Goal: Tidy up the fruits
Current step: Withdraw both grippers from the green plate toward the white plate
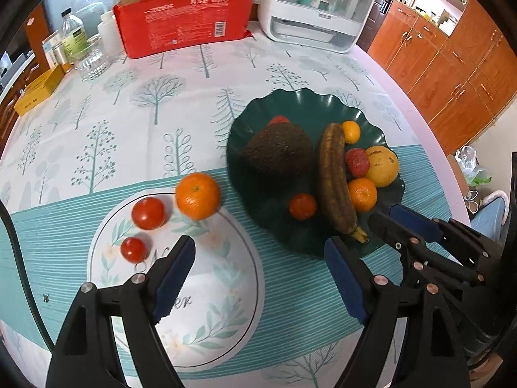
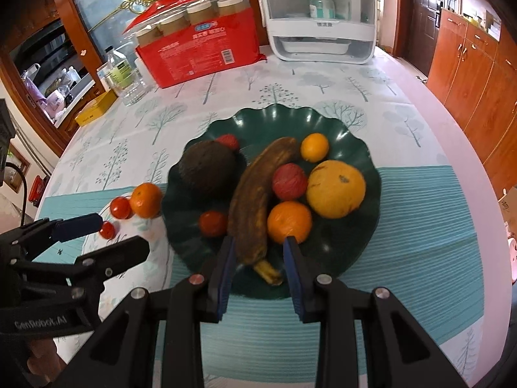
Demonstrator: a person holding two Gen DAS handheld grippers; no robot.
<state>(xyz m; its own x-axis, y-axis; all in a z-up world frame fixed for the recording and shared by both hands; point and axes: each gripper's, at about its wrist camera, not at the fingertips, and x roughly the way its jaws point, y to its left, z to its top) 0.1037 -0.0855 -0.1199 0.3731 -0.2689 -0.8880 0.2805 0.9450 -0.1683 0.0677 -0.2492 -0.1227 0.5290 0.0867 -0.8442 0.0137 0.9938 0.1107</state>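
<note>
A dark green wavy plate (image 1: 290, 103) (image 2: 355, 148) holds a brown avocado (image 1: 278, 152) (image 2: 208, 171), an overripe banana (image 1: 334, 181) (image 2: 255, 200), several oranges, a yellow fruit (image 2: 336, 189) and red fruits. A white floral plate (image 1: 206, 291) holds two tomatoes (image 1: 148, 213) (image 1: 133, 249), with an orange (image 1: 197, 196) at its far edge. My left gripper (image 1: 260, 252) is open and empty over the white plate. My right gripper (image 2: 258, 245) is open, with its jaws on either side of the banana's stem end, above the green plate's near rim.
At the back stand a red pack of cups (image 1: 184, 16), a white appliance (image 1: 320, 3), a glass (image 1: 92, 59), bottles (image 1: 72, 32) and a yellow box (image 1: 38, 90). Wooden cabinets (image 1: 452, 64) line the right. The table's edge curves at right.
</note>
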